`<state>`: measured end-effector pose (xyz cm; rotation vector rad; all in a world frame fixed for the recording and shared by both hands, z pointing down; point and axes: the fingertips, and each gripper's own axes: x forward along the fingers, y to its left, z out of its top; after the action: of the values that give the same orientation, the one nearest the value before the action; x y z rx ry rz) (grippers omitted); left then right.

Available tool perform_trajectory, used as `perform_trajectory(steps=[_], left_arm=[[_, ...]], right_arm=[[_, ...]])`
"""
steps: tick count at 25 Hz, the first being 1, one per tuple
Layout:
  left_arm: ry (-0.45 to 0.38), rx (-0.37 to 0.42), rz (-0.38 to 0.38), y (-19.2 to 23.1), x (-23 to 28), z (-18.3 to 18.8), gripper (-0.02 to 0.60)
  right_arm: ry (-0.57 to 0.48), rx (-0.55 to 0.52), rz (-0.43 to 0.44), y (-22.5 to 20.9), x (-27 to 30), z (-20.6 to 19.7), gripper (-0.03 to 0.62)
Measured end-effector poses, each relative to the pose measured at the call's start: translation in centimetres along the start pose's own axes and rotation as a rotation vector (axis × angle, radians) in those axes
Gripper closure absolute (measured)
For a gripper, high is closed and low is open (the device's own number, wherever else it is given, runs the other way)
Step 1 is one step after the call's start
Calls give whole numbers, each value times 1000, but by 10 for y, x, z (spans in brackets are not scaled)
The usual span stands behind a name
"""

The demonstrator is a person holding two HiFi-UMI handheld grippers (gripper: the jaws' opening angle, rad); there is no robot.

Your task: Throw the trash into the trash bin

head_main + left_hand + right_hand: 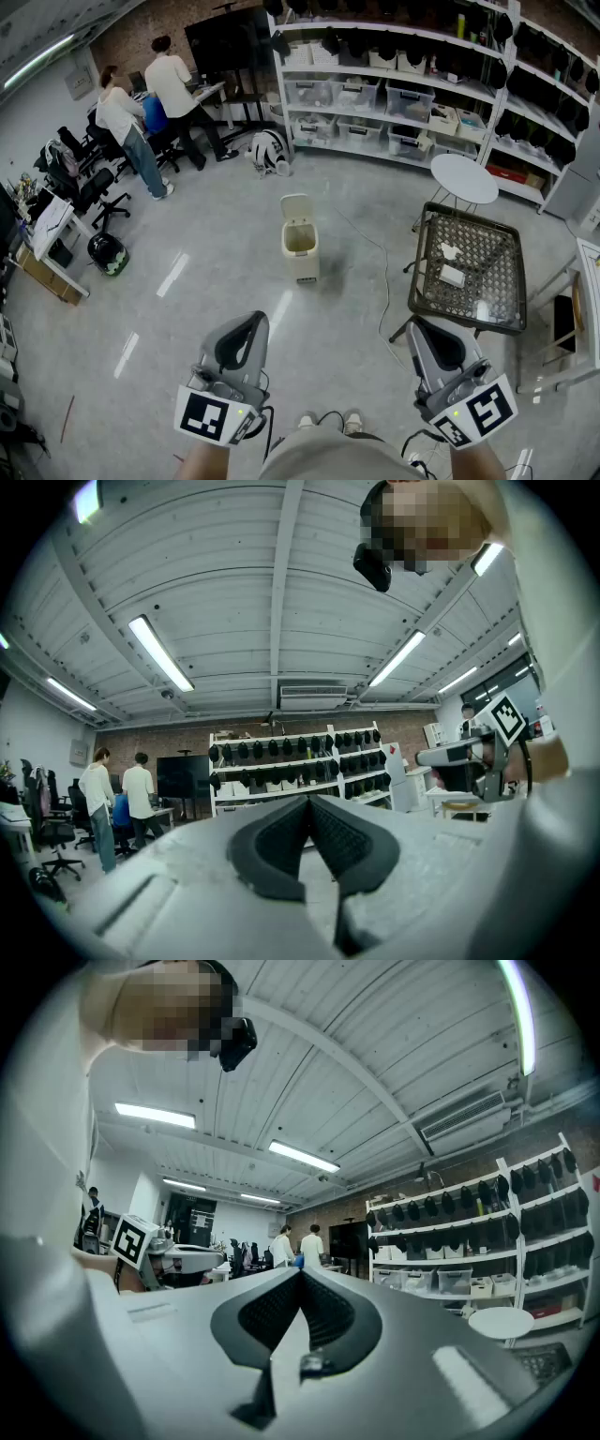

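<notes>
Closest to the head camera are the person's two tools, held out level over the glossy grey floor [234, 244]. Each is a smooth grey moulded shell with a black-and-white marker cube [210, 416] at its rear. The left gripper [254, 319] has its jaws clenched. In its own view the dark, finely ribbed pads [342, 841] splay like a V and meet at the tip [307, 799], with nothing between them. The right gripper [419, 324] is likewise closed and empty, and its textured black pads [323, 1314] come together at a point [300, 1272].

Ahead on the floor, well apart from both tools and roughly between them, stands the trash bin [300, 246]. It is a small cream box with rounded corners, and its flat lid is tipped up at the back. A thin cable [380, 272] trails across the floor beside it.

To the right, just beyond the right gripper, is a square table [502, 281] with a dark frame and an open woven lattice top. Several white pieces [451, 276] lie on that top, one flat and rectangular; what they are cannot be told. Behind it stands a small round white table [464, 178]. White shelving [394, 84] along the far wall carries clear plastic bins and rows of dark rounded objects. Two people [173, 89] stand at desks at the upper left.
</notes>
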<state>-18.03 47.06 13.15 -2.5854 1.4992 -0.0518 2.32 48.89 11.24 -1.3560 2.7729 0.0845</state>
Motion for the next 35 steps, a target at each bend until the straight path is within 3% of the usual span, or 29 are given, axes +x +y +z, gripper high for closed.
perform_trajectory(steps=[18, 19, 20, 21, 24, 35], left_arm=[[24, -12, 3, -33, 32, -5, 580], [24, -14, 2, -35, 35, -4, 580], [24, -14, 1, -37, 39, -4, 580], [25, -12, 1, -39, 42, -5, 579], [27, -5, 3, -49, 52, -7, 580], [25, 2, -1, -78, 91, -7, 580]], right_arm=[[-20, 29, -32, -44, -24, -2, 589], [-28, 29, -37, -48, -24, -1, 554], [-33, 26, -40, -51, -25, 1, 422], [-37, 22, -45, -55, -26, 1, 373], [-37, 13, -58, -70, -33, -1, 338], [-22, 15, -77, -119, -48, -12, 329]])
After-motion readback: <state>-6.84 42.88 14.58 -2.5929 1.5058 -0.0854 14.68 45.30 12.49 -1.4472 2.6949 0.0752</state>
